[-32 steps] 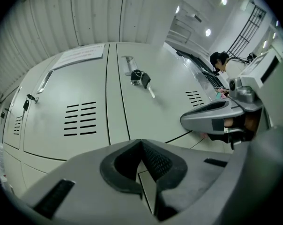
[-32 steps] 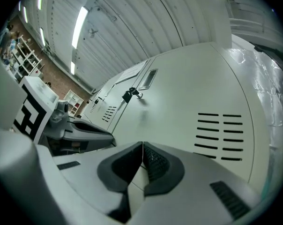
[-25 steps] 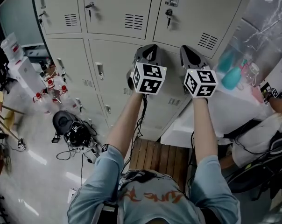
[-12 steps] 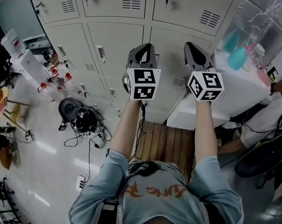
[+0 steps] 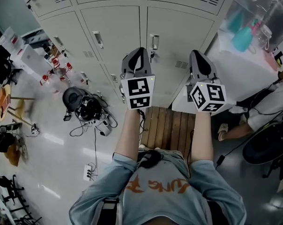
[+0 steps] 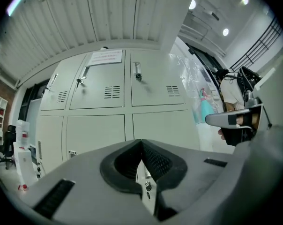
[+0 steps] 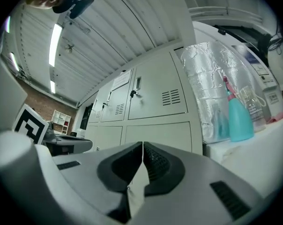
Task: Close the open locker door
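Note:
A bank of pale grey lockers [image 5: 127, 22] fills the top of the head view, and every door I can see there lies flush; none stands visibly ajar. My left gripper [image 5: 137, 53] and right gripper [image 5: 198, 55] are held side by side in the air, short of the lockers and touching nothing. Both are shut and hold nothing. In the left gripper view the left gripper [image 6: 141, 142] points at the lockers [image 6: 132, 93], with small keys in the upper doors. The right gripper [image 7: 142, 145] faces the same lockers [image 7: 155, 102].
A white table [image 5: 244, 74] with teal bottles [image 5: 241, 36] stands right of the lockers, and a seated person [image 5: 272, 102] is beside it. A wooden slat platform [image 5: 167, 128] lies under me. Black gear and cables [image 5: 85, 109] and a power strip [image 5: 89, 172] litter the floor at left.
The lockers have slid up and away in the head view as I draw back and look further down. Both grippers stay shut and side by side, lower in the frame.

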Demonstrator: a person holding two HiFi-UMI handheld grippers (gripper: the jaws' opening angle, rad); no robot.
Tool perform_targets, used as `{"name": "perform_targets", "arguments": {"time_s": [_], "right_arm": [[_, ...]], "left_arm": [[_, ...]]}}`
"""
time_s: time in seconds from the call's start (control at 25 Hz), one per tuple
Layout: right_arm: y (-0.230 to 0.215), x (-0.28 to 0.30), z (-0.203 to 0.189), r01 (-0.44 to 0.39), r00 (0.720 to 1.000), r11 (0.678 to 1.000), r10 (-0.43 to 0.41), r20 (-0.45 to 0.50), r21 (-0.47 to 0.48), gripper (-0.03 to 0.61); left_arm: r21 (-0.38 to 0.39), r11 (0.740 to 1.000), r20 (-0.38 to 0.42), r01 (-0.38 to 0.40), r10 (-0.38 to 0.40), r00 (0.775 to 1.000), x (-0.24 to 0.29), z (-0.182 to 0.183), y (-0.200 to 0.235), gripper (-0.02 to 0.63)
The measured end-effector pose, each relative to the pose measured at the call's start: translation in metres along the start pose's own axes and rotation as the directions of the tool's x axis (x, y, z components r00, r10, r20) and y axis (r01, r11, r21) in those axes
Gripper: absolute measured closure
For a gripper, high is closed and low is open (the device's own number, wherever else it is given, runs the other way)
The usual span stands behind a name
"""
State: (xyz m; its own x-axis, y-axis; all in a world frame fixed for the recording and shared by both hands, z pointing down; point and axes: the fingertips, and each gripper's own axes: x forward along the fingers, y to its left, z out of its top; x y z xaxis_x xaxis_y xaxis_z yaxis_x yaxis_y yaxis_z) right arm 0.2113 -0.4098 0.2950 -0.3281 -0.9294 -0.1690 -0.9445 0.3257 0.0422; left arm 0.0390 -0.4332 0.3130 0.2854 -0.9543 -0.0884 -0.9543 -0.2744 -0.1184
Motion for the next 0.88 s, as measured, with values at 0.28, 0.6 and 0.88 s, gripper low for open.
{"name": "perform_targets", "arguments": {"time_s": [0.28,0.6,0.88], "right_arm": [[-0.003,-0.030,-0.038,0.075,0.993,0.997,-0.072,-0.090,0.031,0.549],[0.014,-0.053,-0.095,0.026,0.978,1.000,-0.022,-0.207,0.018,0.549],[0.018,-0.067,-0.125,0.016,0.965,0.998,-0.001,-0.261,0.056,0.549]], "left_arm": [[-0.076,0.996,0.047,0.047,-0.043,0.998,-0.021,-0.023,-0.013,0.592],[-0.022,0.995,-0.097,0.101,-0.102,0.990,-0.043,-0.083,-0.052,0.592],[-0.006,0.999,-0.136,0.053,-0.053,0.989,-0.045,-0.105,-0.044,0.592]]}}
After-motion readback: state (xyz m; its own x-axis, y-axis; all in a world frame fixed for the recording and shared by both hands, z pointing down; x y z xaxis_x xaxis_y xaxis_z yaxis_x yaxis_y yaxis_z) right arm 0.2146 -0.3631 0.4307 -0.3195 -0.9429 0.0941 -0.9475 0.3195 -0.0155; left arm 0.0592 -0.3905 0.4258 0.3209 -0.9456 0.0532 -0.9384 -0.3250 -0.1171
